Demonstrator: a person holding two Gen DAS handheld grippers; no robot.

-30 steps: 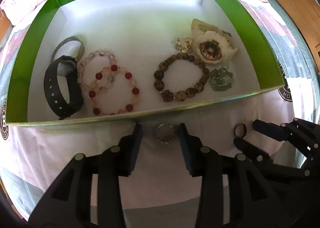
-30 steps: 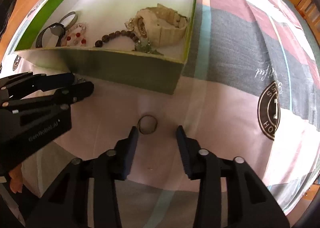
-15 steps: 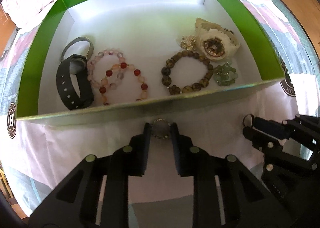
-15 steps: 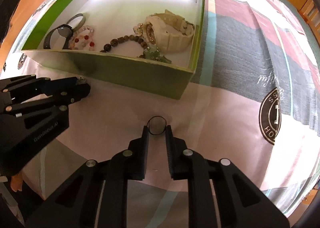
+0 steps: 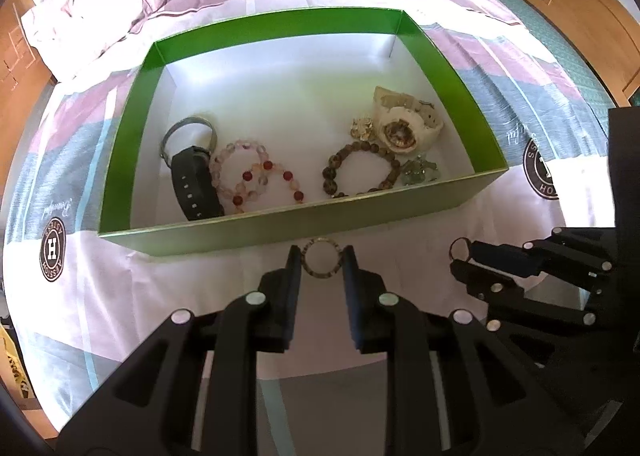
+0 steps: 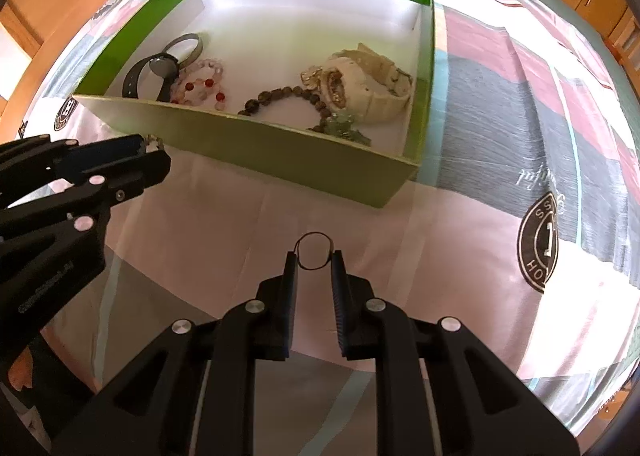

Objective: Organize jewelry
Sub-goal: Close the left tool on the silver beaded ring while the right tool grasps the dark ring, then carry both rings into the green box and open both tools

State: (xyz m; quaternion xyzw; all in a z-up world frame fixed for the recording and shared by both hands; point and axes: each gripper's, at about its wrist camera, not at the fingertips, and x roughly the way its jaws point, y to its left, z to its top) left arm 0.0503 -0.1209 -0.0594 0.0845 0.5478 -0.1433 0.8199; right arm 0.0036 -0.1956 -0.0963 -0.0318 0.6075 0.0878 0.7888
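Beaded ring pinched between left gripper fingertips

The green box's near wall hides part of the brown bead bracelet.

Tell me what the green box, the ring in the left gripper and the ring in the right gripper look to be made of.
Green box: likely cardboard, glossy green outside, matt white inside; thin straight walls, folded corners.
Ring in the left gripper: probably metal set with small stones; speckled, glinting band.
Ring in the right gripper: apparently plain thin metal; dark, smooth, wire-like hoop.
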